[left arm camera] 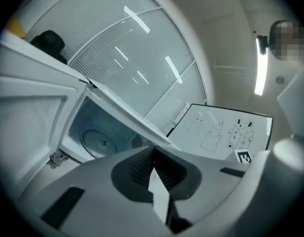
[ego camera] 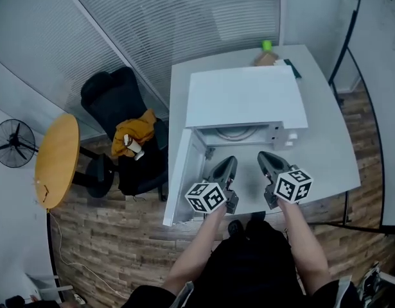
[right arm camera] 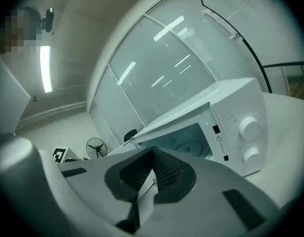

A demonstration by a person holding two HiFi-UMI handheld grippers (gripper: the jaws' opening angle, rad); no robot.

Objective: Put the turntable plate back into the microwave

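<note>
A white microwave stands on the white table with its door swung open to the left. The round glass turntable plate lies inside the cavity, also seen in the left gripper view and the right gripper view. My left gripper and right gripper hover side by side just in front of the opening, apart from the plate. Both gripper views show the ribbed jaws closed tip to tip, left gripper and right gripper, with nothing between them.
The open door blocks the left side. Two knobs sit on the microwave's right panel. A black chair with an orange cloth, a round wooden table and a fan stand left. A green thing sits behind the microwave.
</note>
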